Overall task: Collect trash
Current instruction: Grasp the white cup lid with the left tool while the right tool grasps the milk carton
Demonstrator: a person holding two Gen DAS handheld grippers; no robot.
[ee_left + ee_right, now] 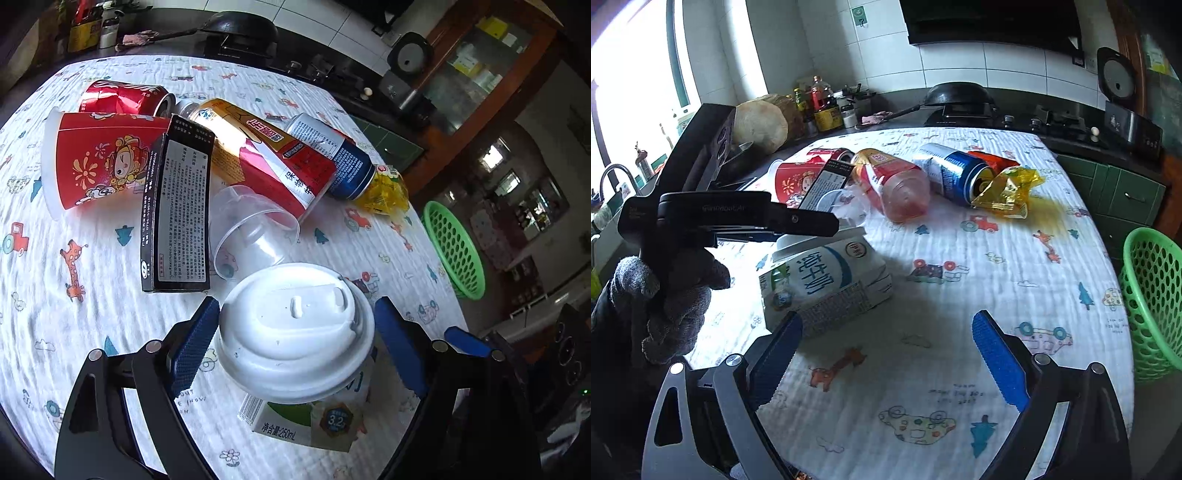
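The white lidded cup point(295, 328) stands low in the middle of the left wrist frame, just beside a milk carton point(317, 421) on the printed tablecloth point(92, 325). I judge it light and thin-walled: it will dent if you squeeze hard, and the smooth lid can slip or pop off. Better you take it below the lid rim, on the body, with gentle pressure.

Your left gripper point(295, 343) is wide open around this cup. The left pad seems to touch the lid edge; the right pad stands a little apart, so nothing is gripped yet.

Your right gripper point(886, 354) is also open and empty, over bare cloth in the lower part of its frame, the carton near its left finger.

The other trash lies in a heap higher in the frame, and the green basket point(1148, 295) waits at the right edge.
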